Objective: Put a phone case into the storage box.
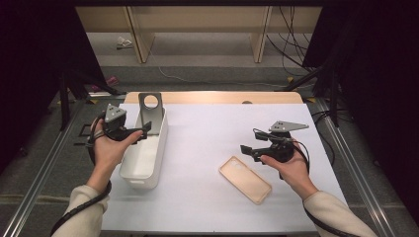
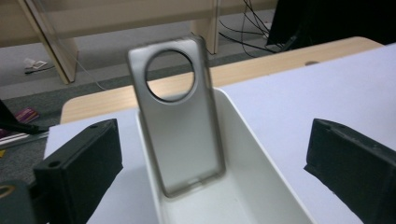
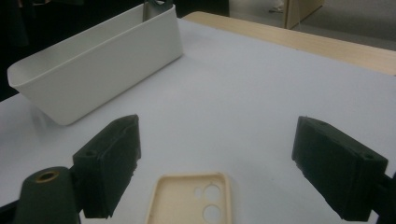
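While the left gripper (image 1: 129, 132) hangs over the near-left rim of the white bin (image 1: 159, 163), its jaws stand wide apart with nothing between them, and the left gripper view shows both black pads clear of the grey phone case (image 2: 176, 116) ahead. That case stands almost upright inside the bin, its lower edge down on the bin's floor and its back leaning against the far end wall, the big round camera cutout at the top rising above the rim. Seen from above, the grey case (image 1: 149, 112) sits at the far end of the bin, just beyond the gripper's tips. The bin lies lengthwise along the left side of the white tabletop (image 1: 207, 133). Further right, a beige phone case (image 1: 245, 179) lies flat on the tabletop, open side up, well apart from the bin. Just to its right the right gripper (image 1: 249, 150) is held in the person's hand, jaws spread wide and empty; in the right gripper view the beige case (image 3: 191, 198) lies low between the two pads, touching neither.
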{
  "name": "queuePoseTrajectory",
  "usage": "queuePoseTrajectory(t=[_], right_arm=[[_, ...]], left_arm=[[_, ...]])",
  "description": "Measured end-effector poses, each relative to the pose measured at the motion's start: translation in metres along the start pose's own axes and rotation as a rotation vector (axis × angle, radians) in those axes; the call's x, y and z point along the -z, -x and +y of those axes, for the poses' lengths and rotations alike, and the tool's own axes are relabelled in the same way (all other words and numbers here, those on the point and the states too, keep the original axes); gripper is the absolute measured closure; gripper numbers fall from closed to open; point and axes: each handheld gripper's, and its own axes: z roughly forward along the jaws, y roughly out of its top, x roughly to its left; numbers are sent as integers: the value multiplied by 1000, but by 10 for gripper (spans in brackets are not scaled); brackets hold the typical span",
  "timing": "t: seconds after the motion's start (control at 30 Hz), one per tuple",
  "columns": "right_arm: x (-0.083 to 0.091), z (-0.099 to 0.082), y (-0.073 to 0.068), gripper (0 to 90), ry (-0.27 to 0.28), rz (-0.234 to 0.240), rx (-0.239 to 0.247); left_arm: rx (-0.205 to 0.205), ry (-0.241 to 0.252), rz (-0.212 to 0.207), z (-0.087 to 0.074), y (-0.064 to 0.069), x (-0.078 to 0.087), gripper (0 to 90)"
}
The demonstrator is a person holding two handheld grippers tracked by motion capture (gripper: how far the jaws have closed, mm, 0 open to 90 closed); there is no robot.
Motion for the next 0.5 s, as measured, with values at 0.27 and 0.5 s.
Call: queuePoseTrajectory(t=[0.27,0.5], right_arm=[[6,-6,9,163,-32,-26,2],[8,-10,13,163,-46,-35,7]], left_arm=[[-21,24,-81,-13,33,12,28],[-56,11,-91,-22,48,18,23]])
